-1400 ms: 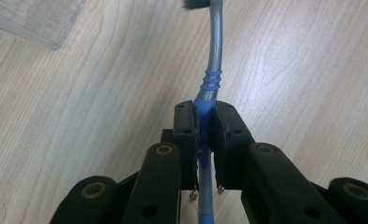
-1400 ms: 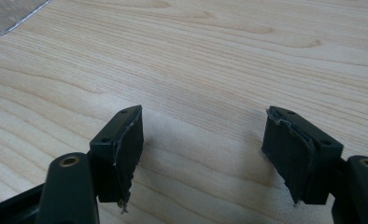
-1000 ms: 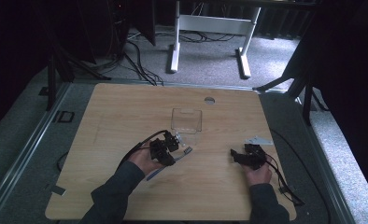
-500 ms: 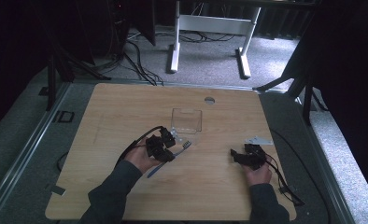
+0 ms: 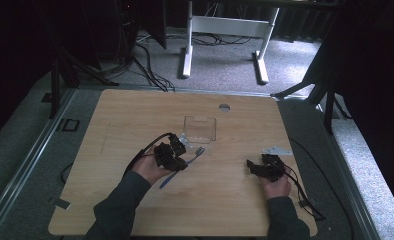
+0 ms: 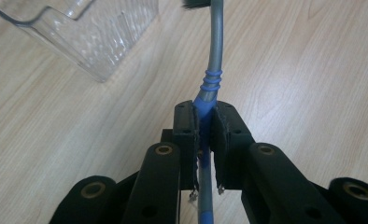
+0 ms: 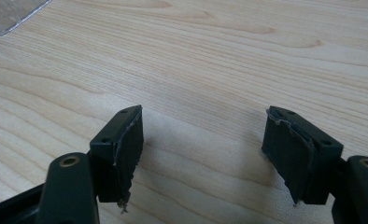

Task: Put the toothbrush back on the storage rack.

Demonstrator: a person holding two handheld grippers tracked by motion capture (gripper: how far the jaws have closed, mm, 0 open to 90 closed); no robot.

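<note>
Two hand-held grippers, one toothbrush, one clear container, all on a pale wooden table

Item 1, left gripper: lower centre-left of the high view, held in the person's left hand. Its jaws are clamped tight on the toothbrush, pinching the blue part of the handle just below three raised blue rings. In the left gripper view the grey neck runs straight up from the jaws to the dark bristle head at the top edge of the frame. The grip sits mid-handle, probably so the head end leads and the brush can be steered tip first.

Item 2, toothbrush, high view: lies slantwise, blue tail toward lower left, bristle head toward upper right, near the container's front edge. Whether it rests on the wood or is lifted clear cannot be told.

Item 3, clear plastic container: centre of the high view, just above the brush head; an open-topped box with textured walls. In the left gripper view its corner fills the upper left, beside the brush neck and apart from it. Judged the likely destination, since the brush points that way.

Item 4, right gripper: lower right of the high view, in the person's right hand, well apart from brush and container. Its jaws stand wide with nothing between them, bare wood grain beneath in the right gripper view. Seemingly parked low at the table, idle while the other hand works
</note>
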